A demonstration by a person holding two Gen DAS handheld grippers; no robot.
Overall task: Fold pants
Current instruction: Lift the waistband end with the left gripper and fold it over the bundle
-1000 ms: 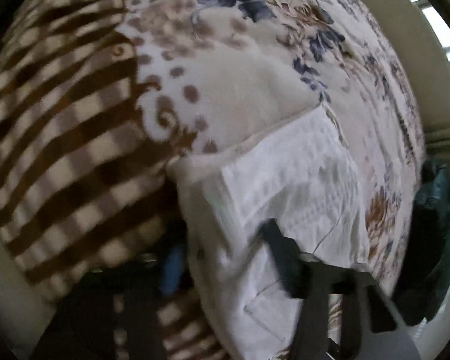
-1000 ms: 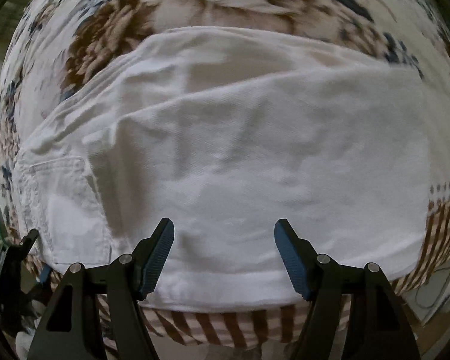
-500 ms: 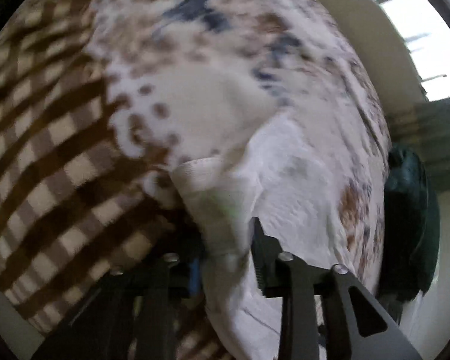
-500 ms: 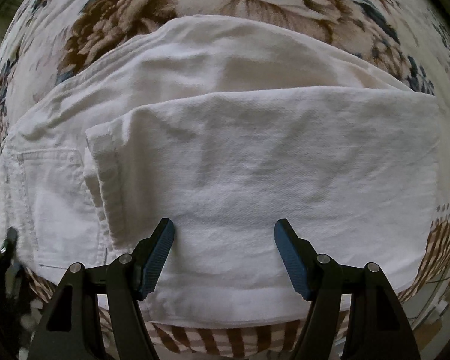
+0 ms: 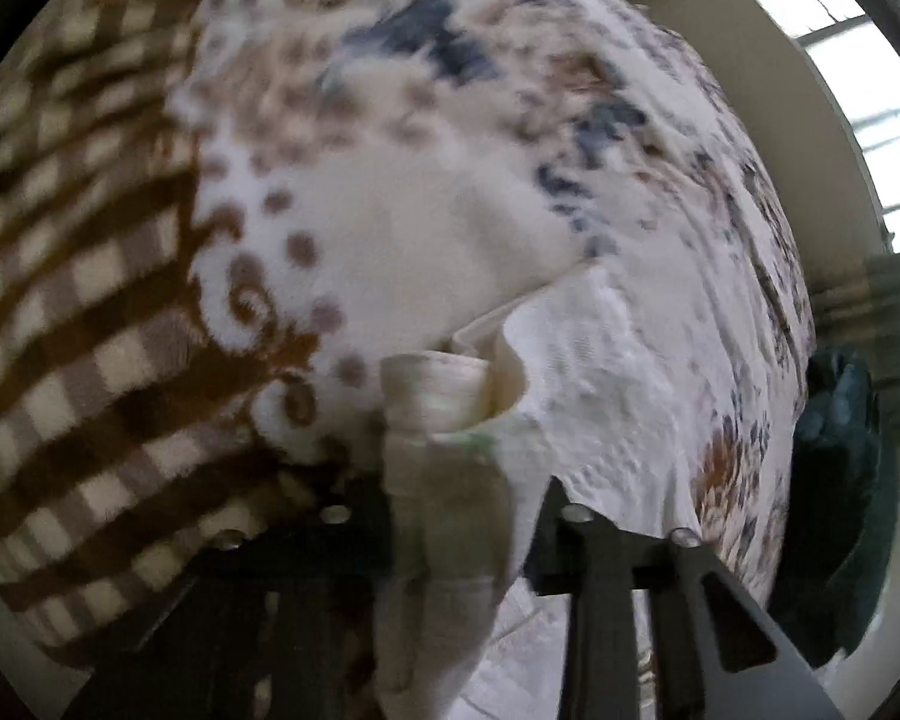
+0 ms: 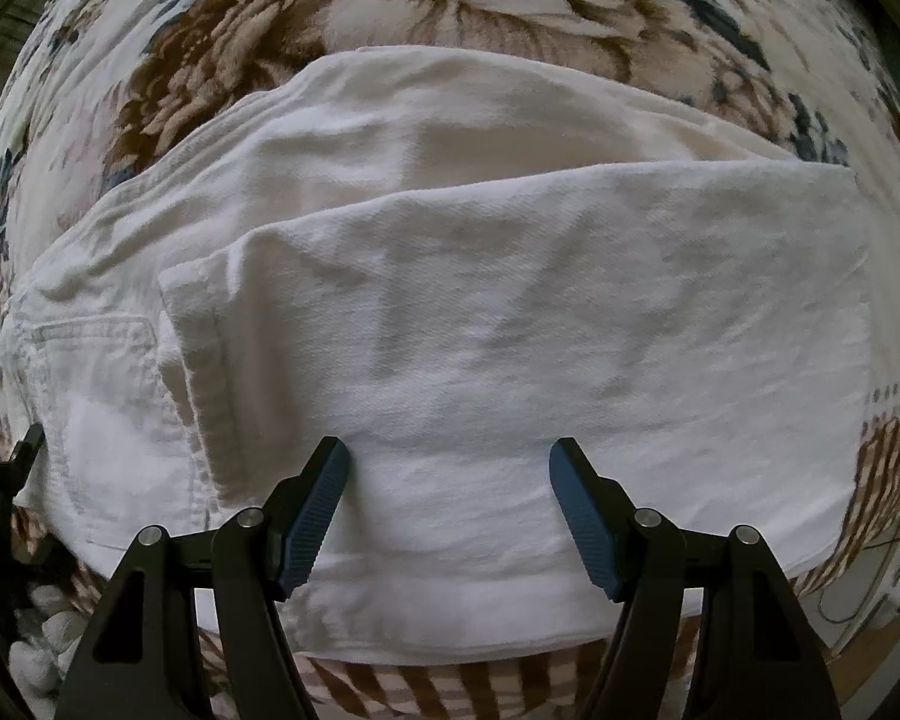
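**Left gripper pinching the waistband end while the right one waits open over the folded leg**

The left gripper [image 5: 450, 516] is clamping a bunched, thick edge of the white pants [image 6: 450, 312], apparently the waistband end; the cloth is filling the gap between its fingers and rising in a lifted lip just ahead of them. That grip looks meant to raise this end so it can be carried across for the next fold. The view here is blurred, so the exact seam being held is hard to tell.

The right gripper [image 6: 450, 510] is hovering with its jaws spread wide and nothing between them, its blue fingertips [image 6: 315, 516] sitting just above the near edge of the cloth. It is probably standing by to pin or smooth the layer while the other end travels.

The pants are lying on a floral blanket [image 6: 426, 0], with a leg panel already doubled back over the upper part; a back pocket [image 6: 96, 372] is showing at the left, beside the folded-over hem. A brown checked border [image 5: 90, 300] of the blanket is running along the near side. The fold seems partway done, with at least one more to go.
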